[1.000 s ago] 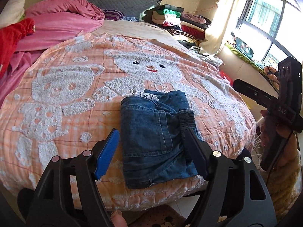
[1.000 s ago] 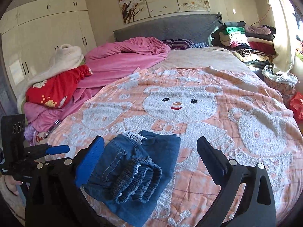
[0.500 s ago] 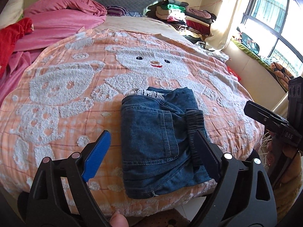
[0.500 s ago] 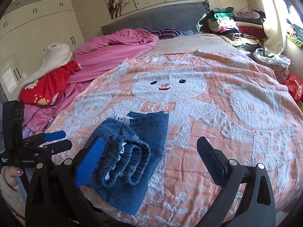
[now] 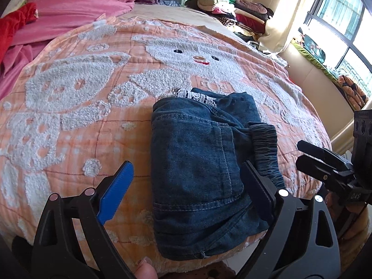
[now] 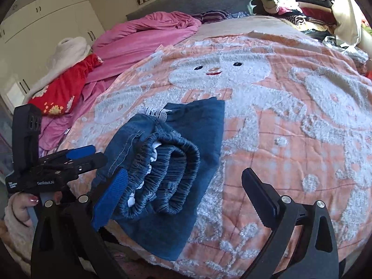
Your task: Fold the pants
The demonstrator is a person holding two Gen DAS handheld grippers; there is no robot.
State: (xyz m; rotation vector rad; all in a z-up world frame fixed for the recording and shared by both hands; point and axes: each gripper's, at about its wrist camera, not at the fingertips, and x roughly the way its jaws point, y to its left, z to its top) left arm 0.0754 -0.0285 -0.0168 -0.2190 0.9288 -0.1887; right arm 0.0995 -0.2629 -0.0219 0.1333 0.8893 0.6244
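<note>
Bedroom; bed [image 5: 69, 116] under a peach bear blanket [image 6: 290, 127], pink duvet [image 6: 148, 34] at the head, clothes pile [image 5: 232, 7] by the window. Folded jeans [image 5: 197, 162] lying flat near the foot edge, elastic waistband [image 6: 167, 174] bunched toward the right side. Left gripper [image 5: 186, 195] spread wide above the jeans, grasping nothing. Right gripper [image 6: 186, 197] likewise released, empty, just beside the waistband.
</note>
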